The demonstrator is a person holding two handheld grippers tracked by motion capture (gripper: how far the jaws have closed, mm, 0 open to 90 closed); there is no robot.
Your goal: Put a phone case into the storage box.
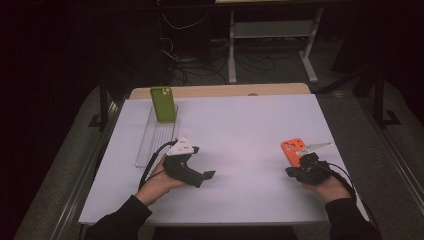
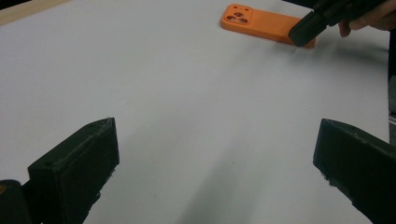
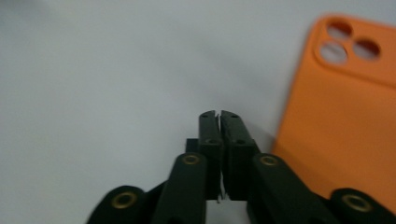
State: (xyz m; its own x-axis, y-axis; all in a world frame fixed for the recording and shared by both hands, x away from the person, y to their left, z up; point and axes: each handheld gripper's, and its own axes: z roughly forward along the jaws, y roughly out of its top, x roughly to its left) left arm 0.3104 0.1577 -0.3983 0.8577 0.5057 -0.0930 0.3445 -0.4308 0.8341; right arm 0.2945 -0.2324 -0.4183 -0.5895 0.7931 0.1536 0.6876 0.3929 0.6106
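Observation:
An orange phone case [image 1: 292, 150] lies flat on the white table at the right, camera cut-outs facing up. My right gripper [image 1: 299, 166] sits at its near end with the jaws pressed together and nothing between them. In the right gripper view the closed tips [image 3: 218, 115] rest just left of the orange case [image 3: 341, 107]. My left gripper [image 1: 202, 162] is held at the left middle, its jaws wide apart and empty. The left gripper view looks between them [image 2: 215, 158] across bare table toward the orange case [image 2: 264, 22] and the right gripper [image 2: 306, 29].
A green phone case [image 1: 163, 104] stands upright at the far end of a clear slotted rack [image 1: 152, 142] on the left of the white table [image 1: 240, 125]. A wooden strip [image 1: 225, 91] runs along the back edge. Cables and a stand's legs lie on the dark floor beyond.

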